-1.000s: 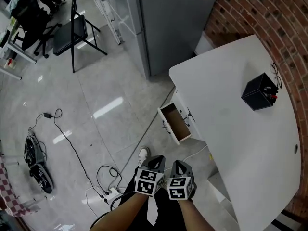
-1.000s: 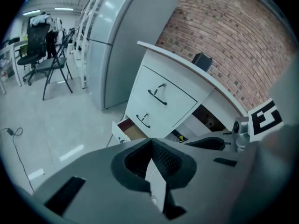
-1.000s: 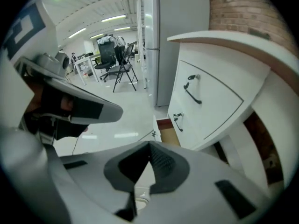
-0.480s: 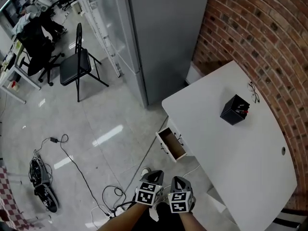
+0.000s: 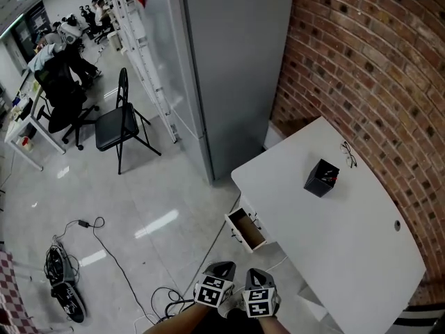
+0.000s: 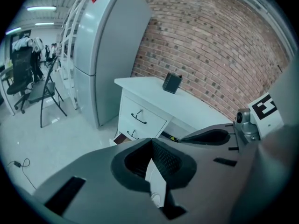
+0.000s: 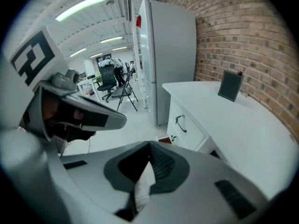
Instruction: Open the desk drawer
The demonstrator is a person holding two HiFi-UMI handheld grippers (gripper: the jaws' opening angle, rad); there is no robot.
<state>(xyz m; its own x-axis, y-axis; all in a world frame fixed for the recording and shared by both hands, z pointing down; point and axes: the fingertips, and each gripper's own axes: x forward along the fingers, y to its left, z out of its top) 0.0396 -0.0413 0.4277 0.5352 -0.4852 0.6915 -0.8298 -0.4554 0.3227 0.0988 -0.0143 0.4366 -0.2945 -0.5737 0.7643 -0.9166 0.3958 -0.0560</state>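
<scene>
Wider view recorded than second ago: desk and drawer seen smaller, grippers lower in frame. Left gripper and right gripper found closed tight, nothing held, at bottom centre, apart from drawer. Drawer noted pulled out at lower centre, under desk edge. Task judged done. Risks: open drawer knocked by leg; cables at bottom centre snagged underfoot.
</scene>
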